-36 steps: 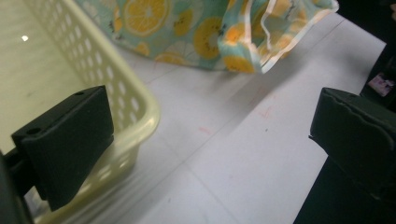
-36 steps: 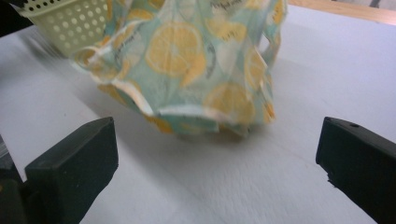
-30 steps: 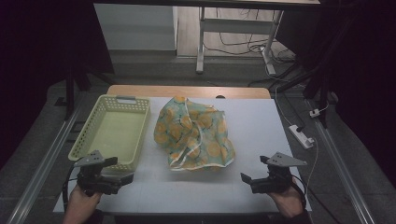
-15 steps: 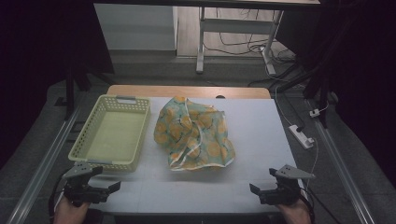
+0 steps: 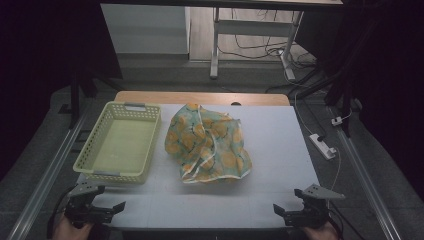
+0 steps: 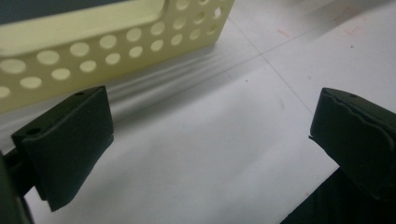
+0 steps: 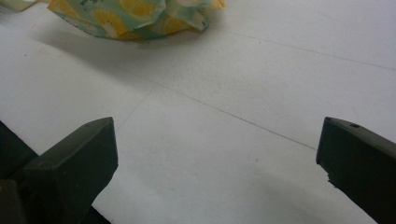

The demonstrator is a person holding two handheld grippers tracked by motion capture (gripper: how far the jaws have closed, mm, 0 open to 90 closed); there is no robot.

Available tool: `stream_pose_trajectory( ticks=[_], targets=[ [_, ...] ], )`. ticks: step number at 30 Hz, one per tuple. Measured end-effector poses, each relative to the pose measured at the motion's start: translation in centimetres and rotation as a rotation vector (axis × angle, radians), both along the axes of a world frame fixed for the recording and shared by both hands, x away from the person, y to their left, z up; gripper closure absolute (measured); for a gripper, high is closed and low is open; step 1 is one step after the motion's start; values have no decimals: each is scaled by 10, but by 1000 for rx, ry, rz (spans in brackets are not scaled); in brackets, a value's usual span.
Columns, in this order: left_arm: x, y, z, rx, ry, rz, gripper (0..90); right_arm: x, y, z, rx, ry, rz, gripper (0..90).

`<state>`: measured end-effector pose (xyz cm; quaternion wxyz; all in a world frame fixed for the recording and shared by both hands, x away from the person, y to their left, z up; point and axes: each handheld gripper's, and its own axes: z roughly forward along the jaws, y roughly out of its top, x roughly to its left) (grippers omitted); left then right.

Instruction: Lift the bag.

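- Crumpled teal cloth with an orange-slice print [image 5: 207, 145] lies heaped mid-table on the white table surface [image 5: 280, 150], just beside the pale yellow perforated plastic basket [image 5: 95, 155], which holds nothing.
- Left gripper [image 5: 107, 210] sits at the near table edge, just in front of the basket, jaws spread wide, gripping nothing.
- Right gripper [image 5: 281, 212] is likewise wide open and unladen, well apart from the cloth.
- By my judgement nothing is done yet: grasping the cloth and any folding or binning all remain.
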<state>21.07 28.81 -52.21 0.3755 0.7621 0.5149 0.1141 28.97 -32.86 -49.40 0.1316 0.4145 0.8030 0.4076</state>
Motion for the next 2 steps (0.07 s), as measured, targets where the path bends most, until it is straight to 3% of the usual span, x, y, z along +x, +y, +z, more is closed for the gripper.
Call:
stream_pose_trajectory(
  ticks=[2],
  targets=[
    [1,0,0,-9,6,0,0,1,0,-1,1,4,-1,0]
  ],
)
